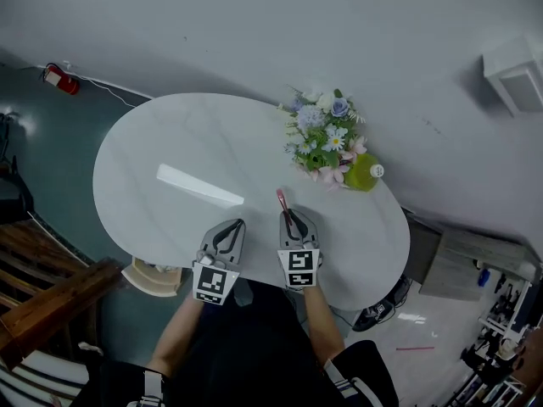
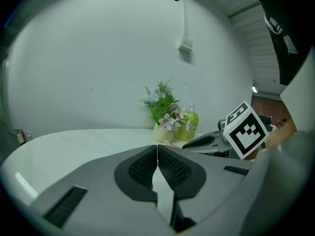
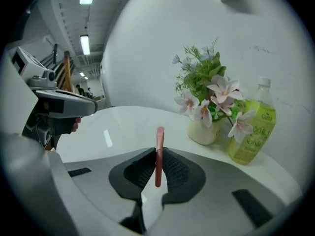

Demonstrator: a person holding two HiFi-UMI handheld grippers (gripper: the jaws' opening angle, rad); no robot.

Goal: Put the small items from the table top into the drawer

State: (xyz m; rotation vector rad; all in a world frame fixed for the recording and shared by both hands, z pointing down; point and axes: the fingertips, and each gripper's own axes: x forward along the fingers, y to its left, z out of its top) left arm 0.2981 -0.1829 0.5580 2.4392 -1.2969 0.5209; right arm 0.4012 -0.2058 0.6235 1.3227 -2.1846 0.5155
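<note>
Against white wall [image 1: 254,32]: oval table [image 1: 170,142], flowers [image 1: 327,138], bottle [image 1: 363,174].

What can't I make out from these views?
The pink item in the right gripper: edge-on in the right gripper view, tiny in the head view; kind unclear.
The cream box under the table: head view, mostly covered by the tabletop; maybe the drawer.
The bottle label: both gripper views, too small to read.

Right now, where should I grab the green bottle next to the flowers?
Probably take the green bottle by its narrow neck, from the side away from the flowers: it stands upright, and blooms lean across its body.
</note>
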